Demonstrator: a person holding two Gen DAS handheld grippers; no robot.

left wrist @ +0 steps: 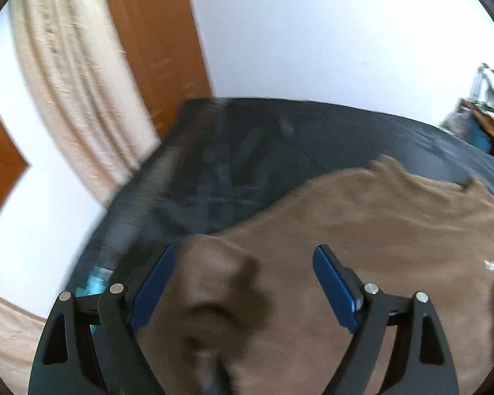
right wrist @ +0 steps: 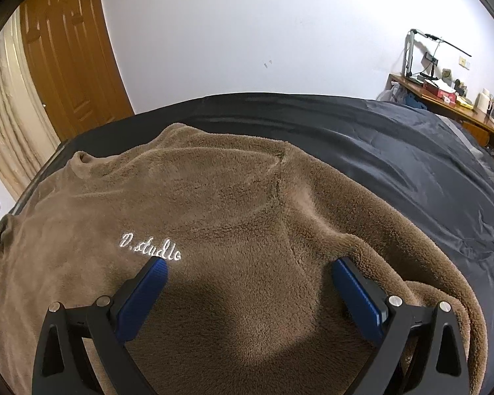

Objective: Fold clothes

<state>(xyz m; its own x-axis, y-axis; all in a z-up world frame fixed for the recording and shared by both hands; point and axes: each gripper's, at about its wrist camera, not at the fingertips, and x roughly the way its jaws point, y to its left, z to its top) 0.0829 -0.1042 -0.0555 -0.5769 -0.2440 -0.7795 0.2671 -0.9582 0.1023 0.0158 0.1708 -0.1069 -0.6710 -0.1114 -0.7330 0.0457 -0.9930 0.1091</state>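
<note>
A brown fleece sweatshirt with white "D.studio" lettering lies spread on a dark bed sheet. My right gripper is open just above its chest, jaws wide, holding nothing. In the blurred left wrist view the same sweatshirt fills the lower right, with a rumpled end lying between the jaws. My left gripper is open over it, near the bed's left edge, and holds nothing.
A wooden door and a beige curtain stand at the left behind the bed. A cluttered wooden desk with a lamp stands at the far right. A white wall is behind.
</note>
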